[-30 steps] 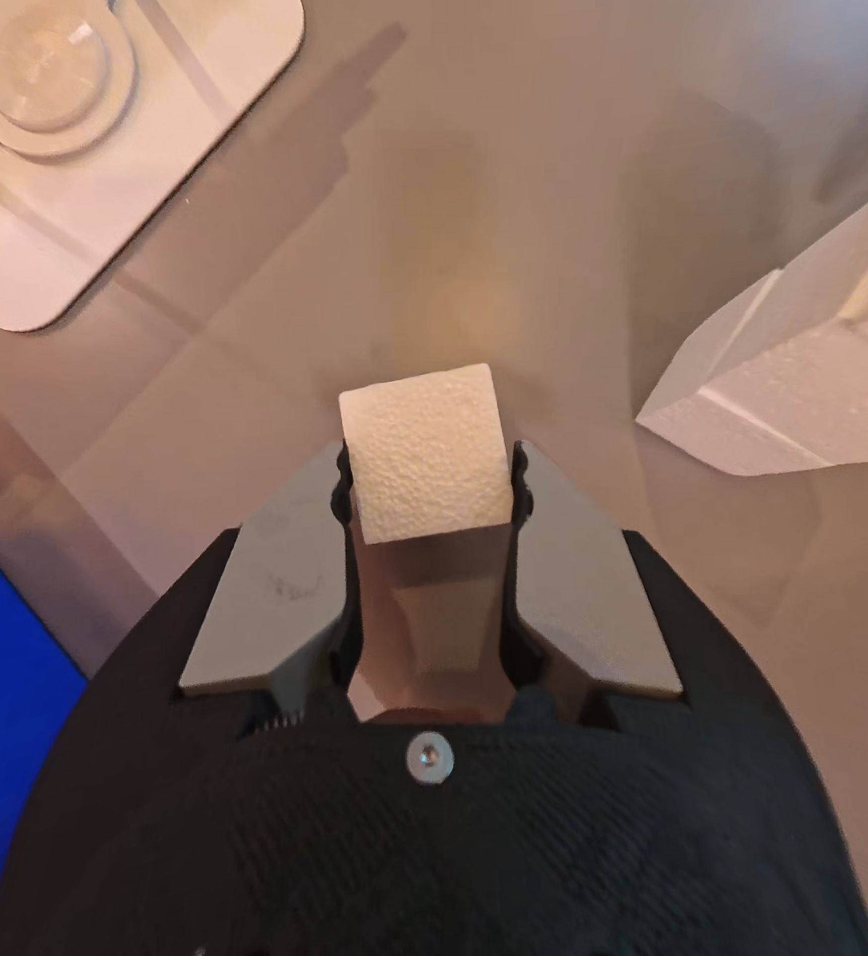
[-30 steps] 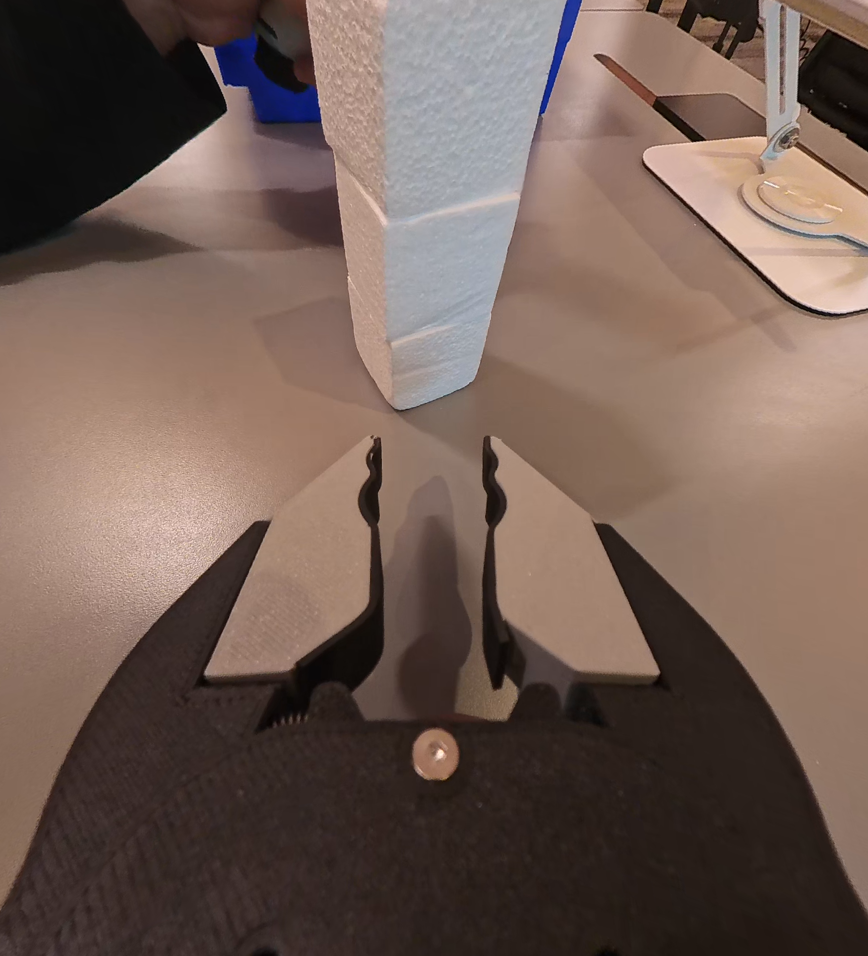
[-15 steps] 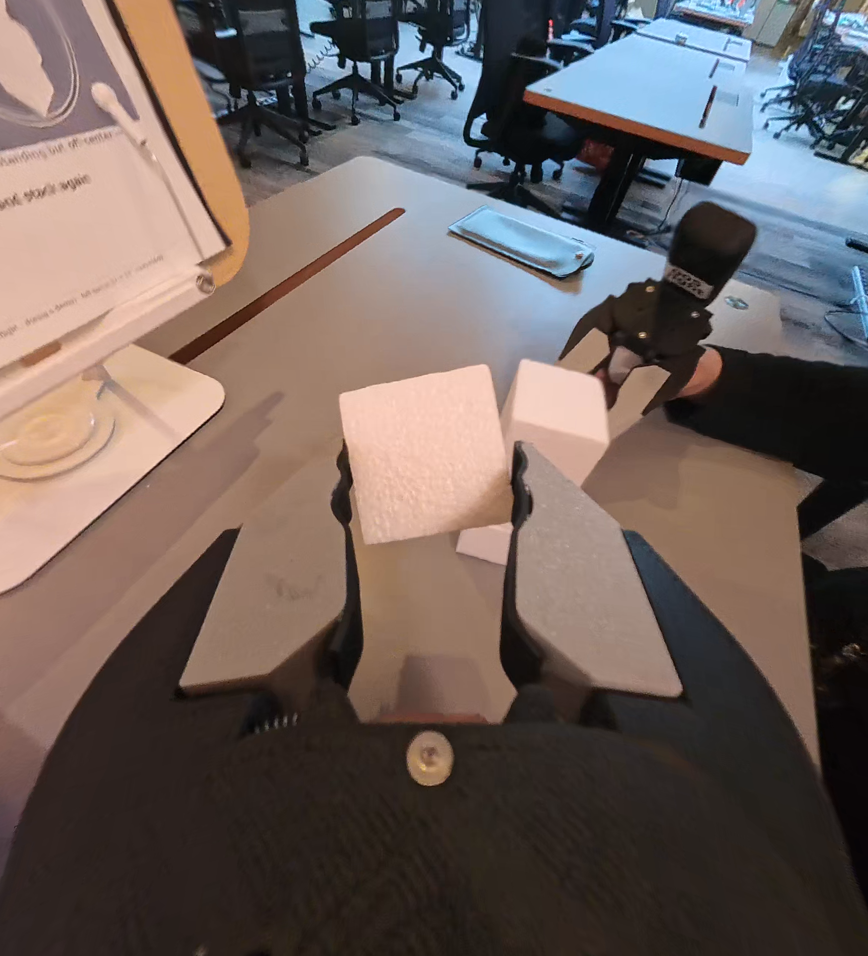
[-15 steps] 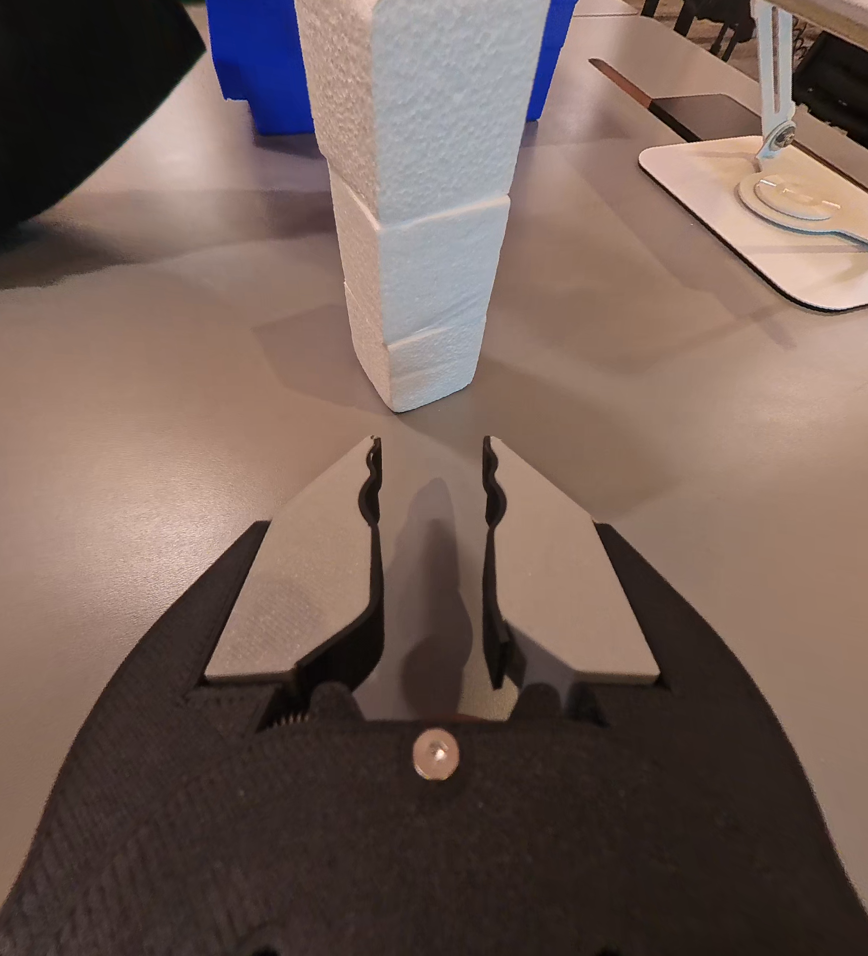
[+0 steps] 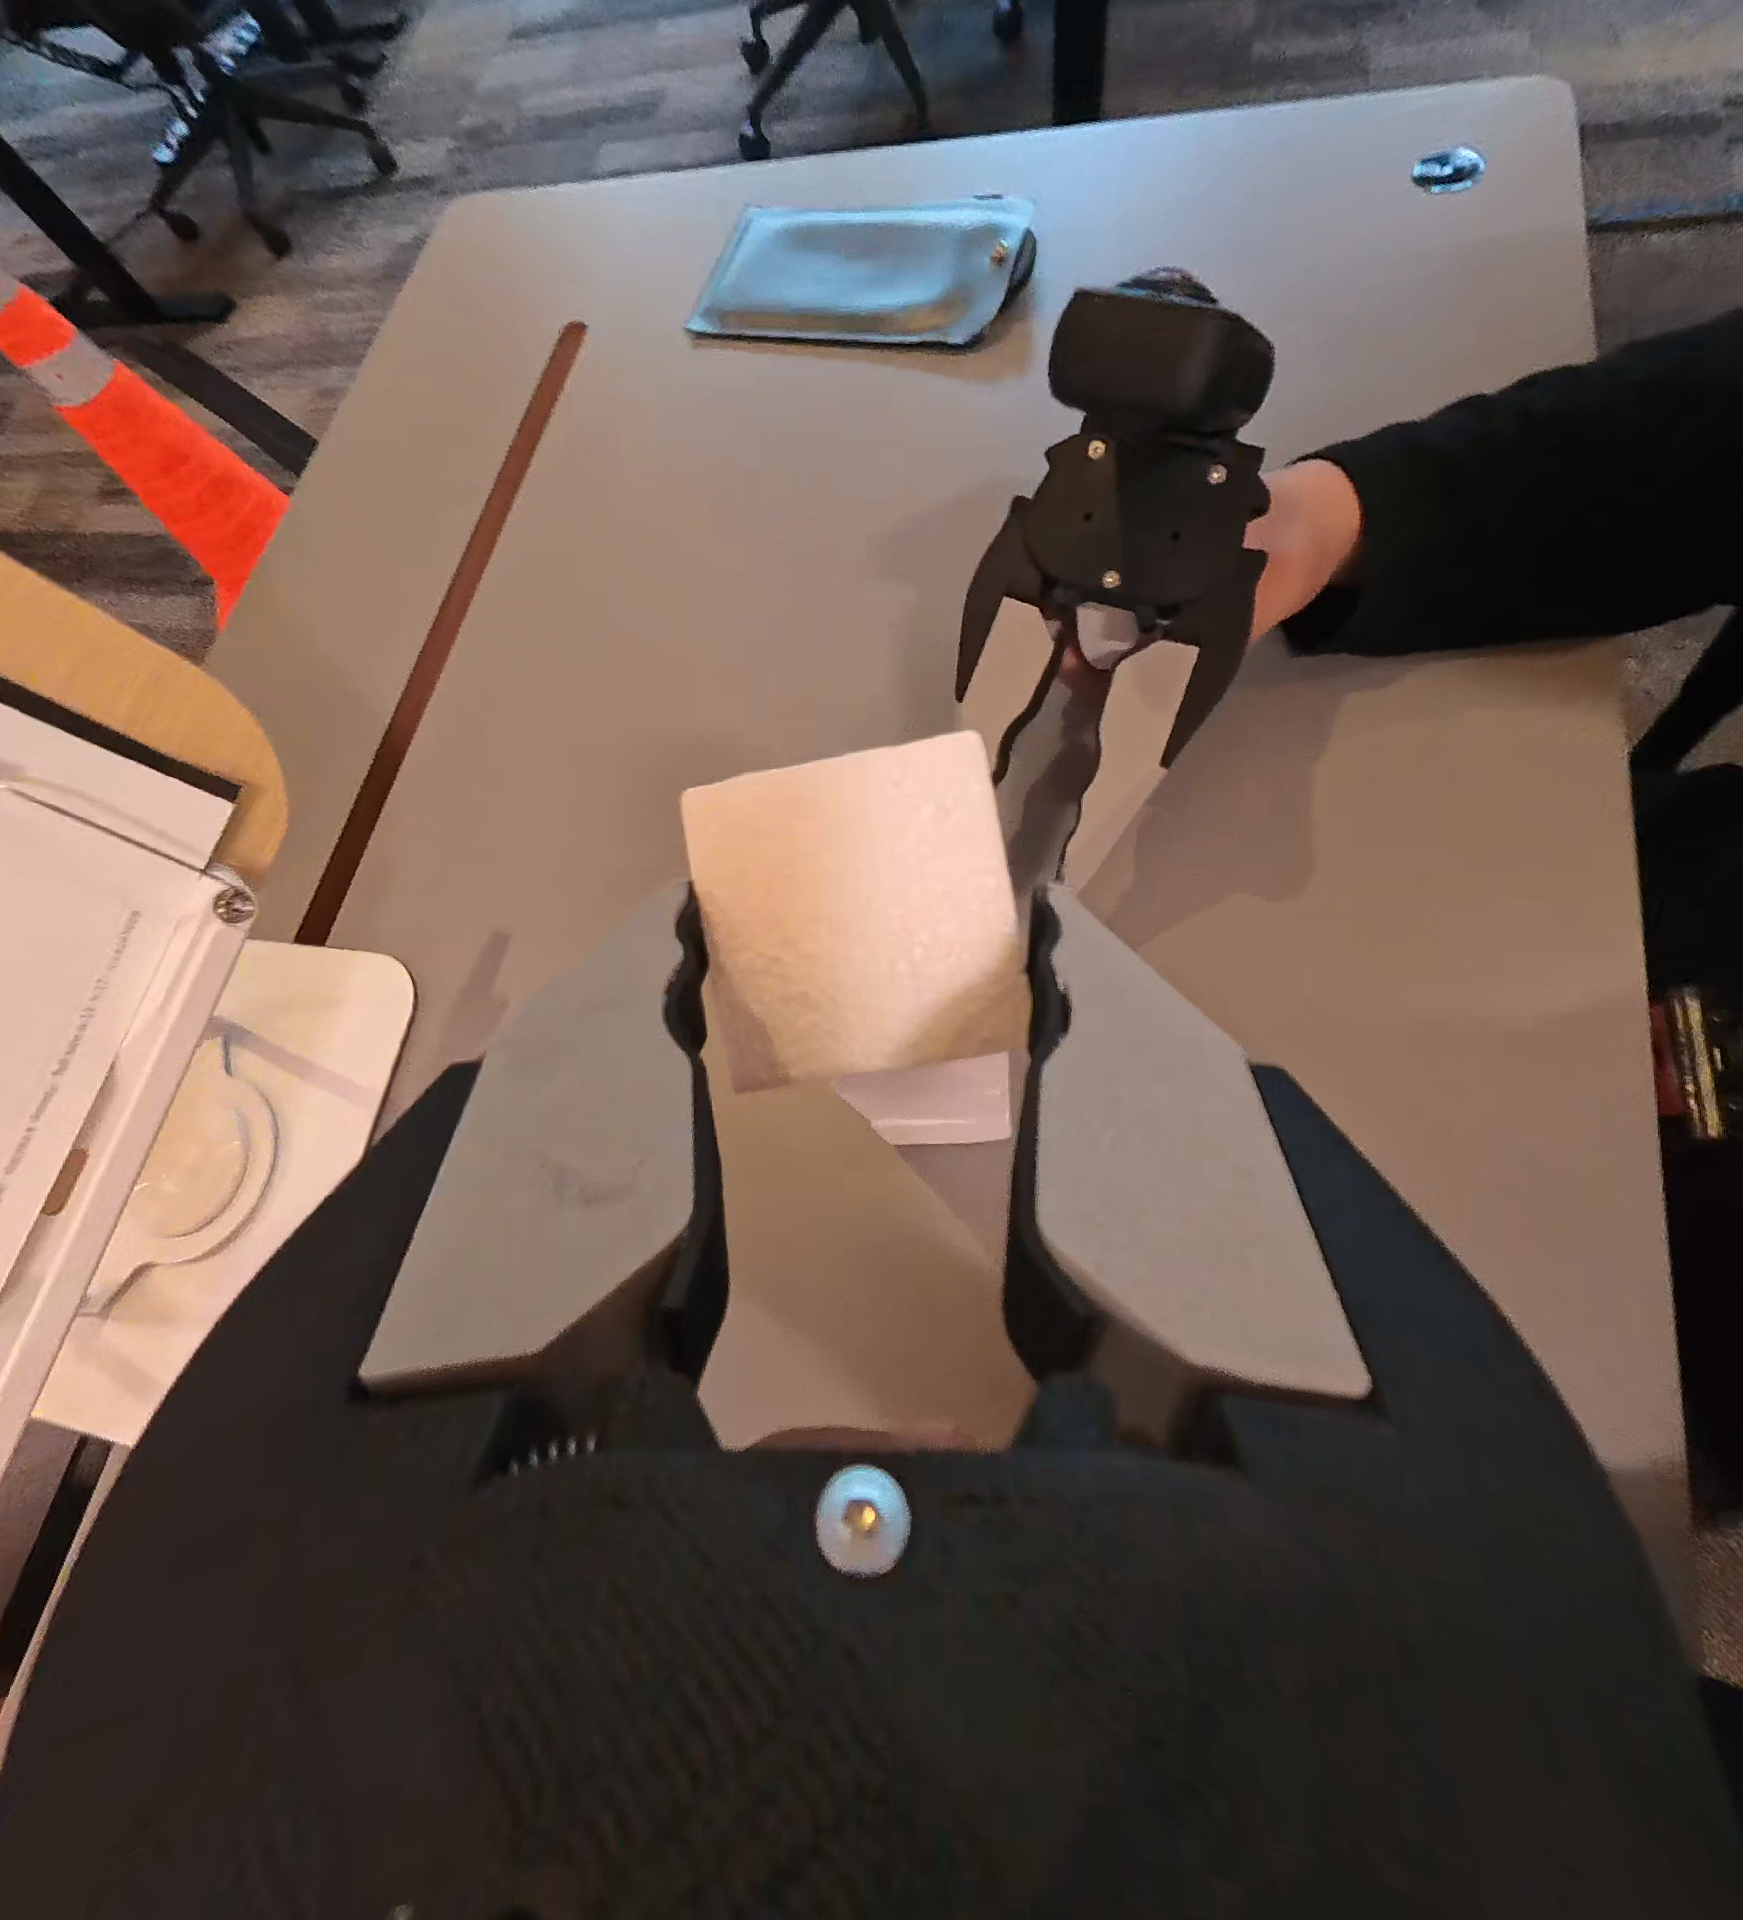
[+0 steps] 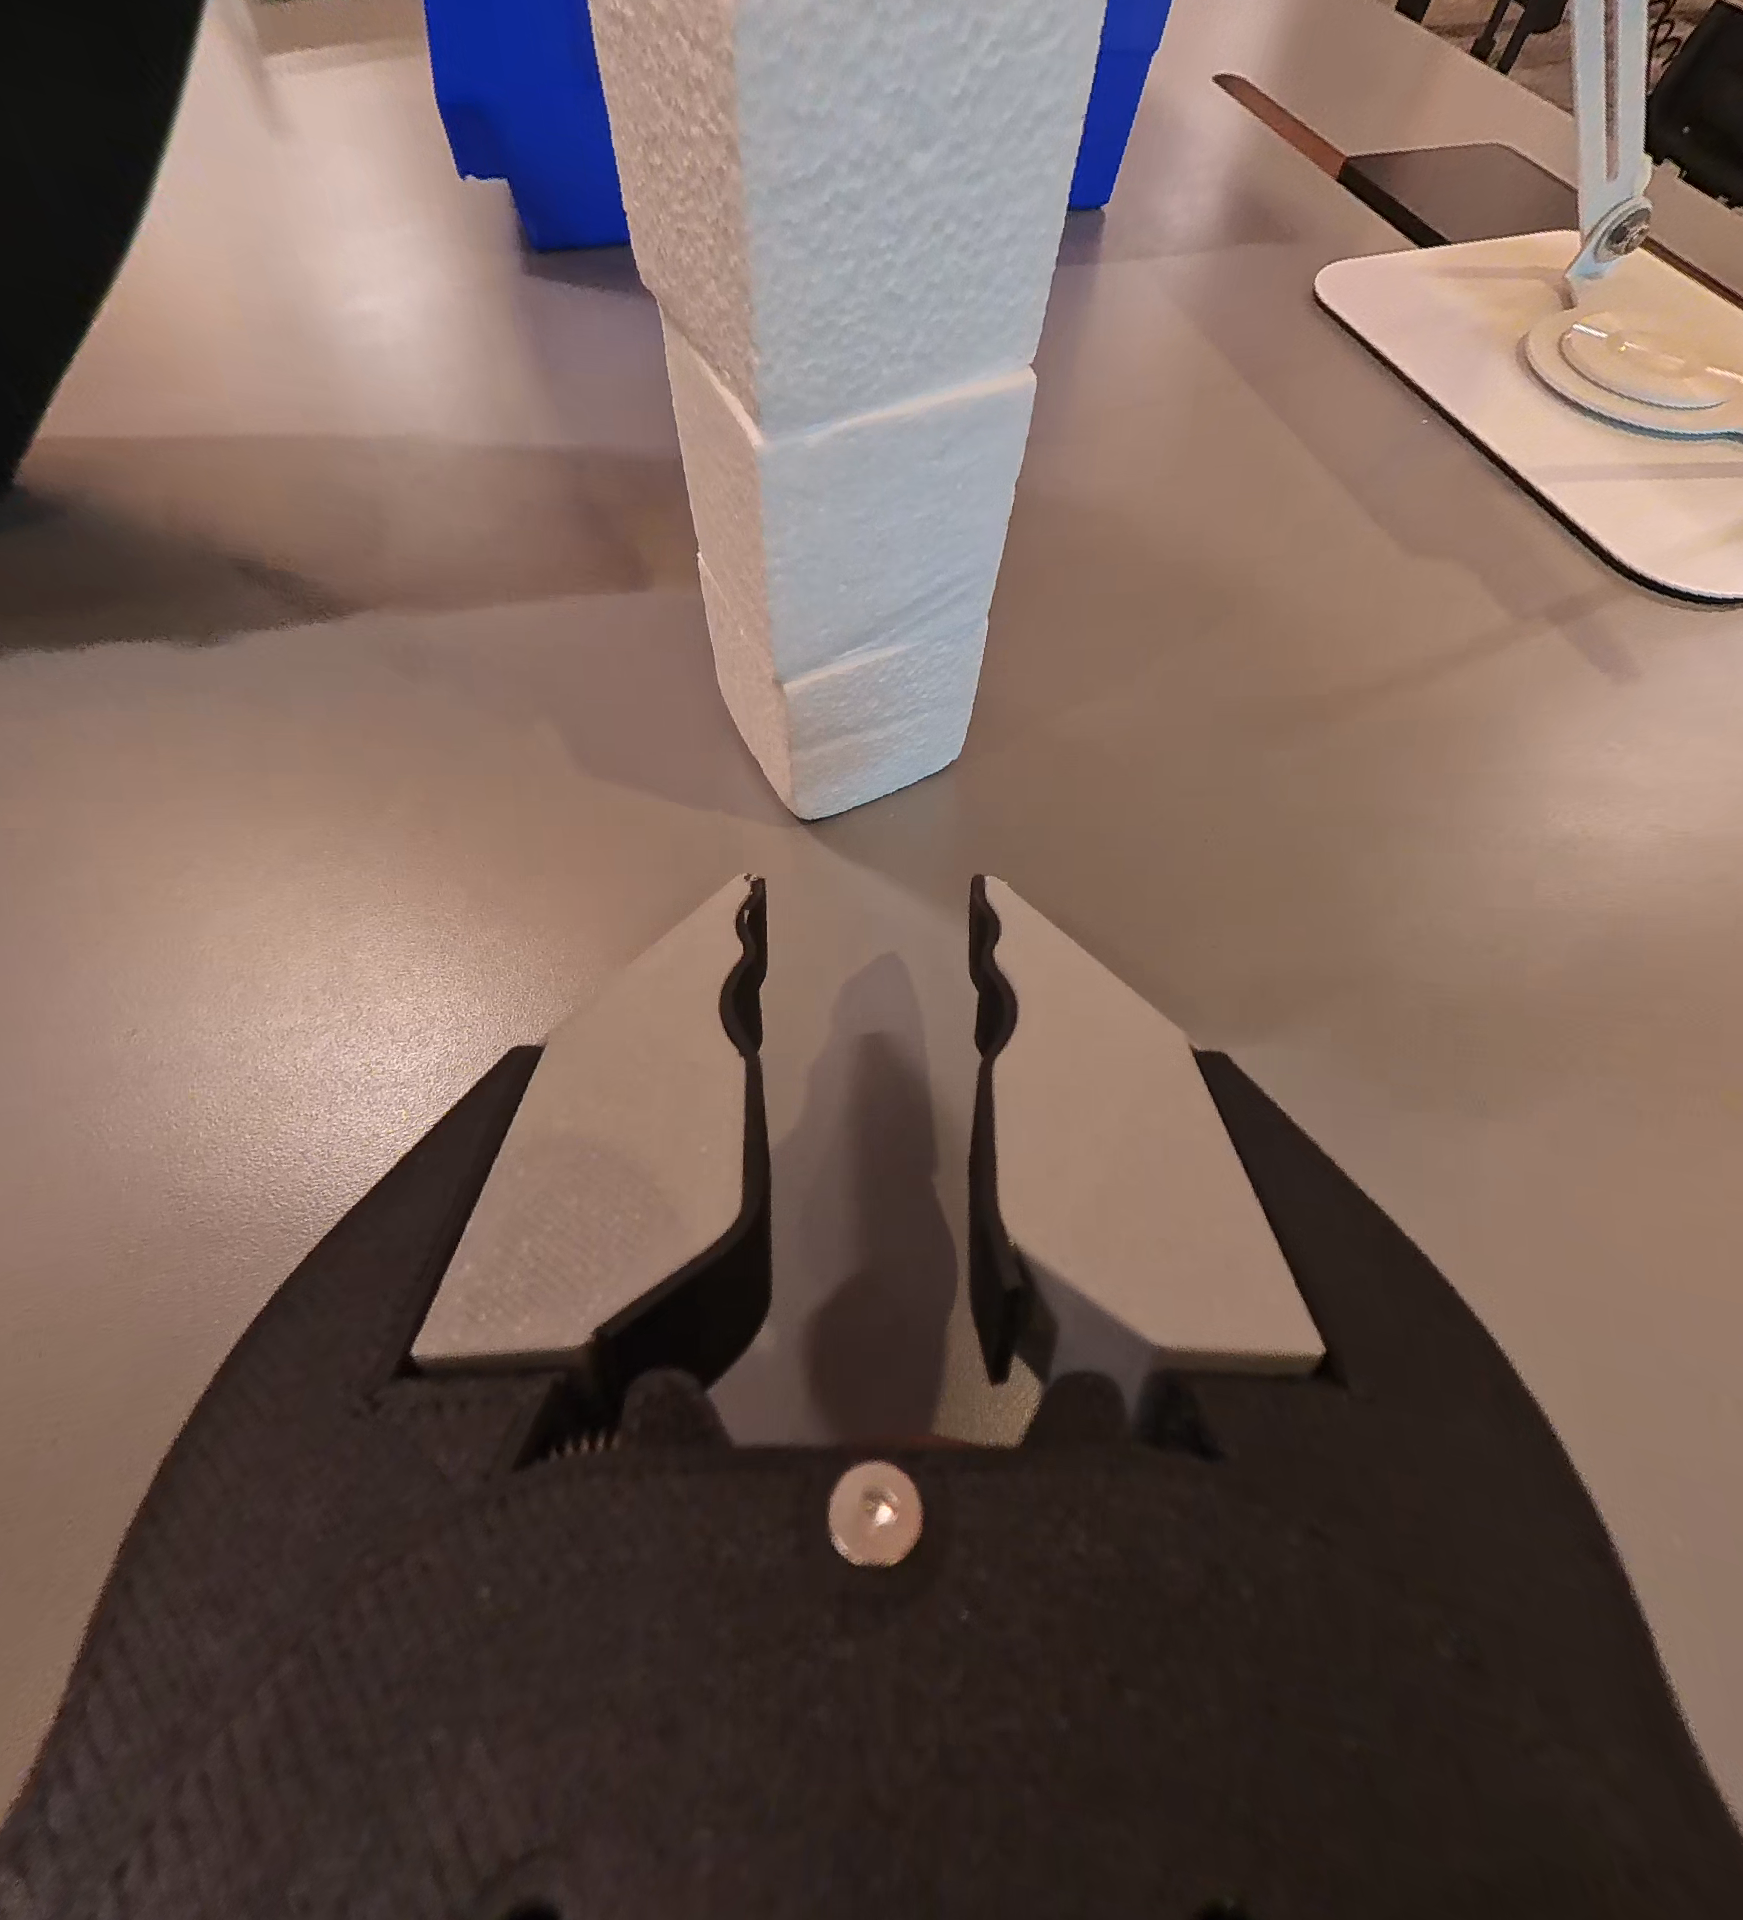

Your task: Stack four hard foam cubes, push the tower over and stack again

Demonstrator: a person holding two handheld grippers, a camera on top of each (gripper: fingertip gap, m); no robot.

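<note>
The left claw is clamped on the fourth foam cube, held above the three-cube tower, whose top peeks out just beneath it, mid-bench. The right claw, part-open and empty, rests low before the tower's base. This looks like the final placement; next, square the tilted cube, lower gently, then release.
</note>
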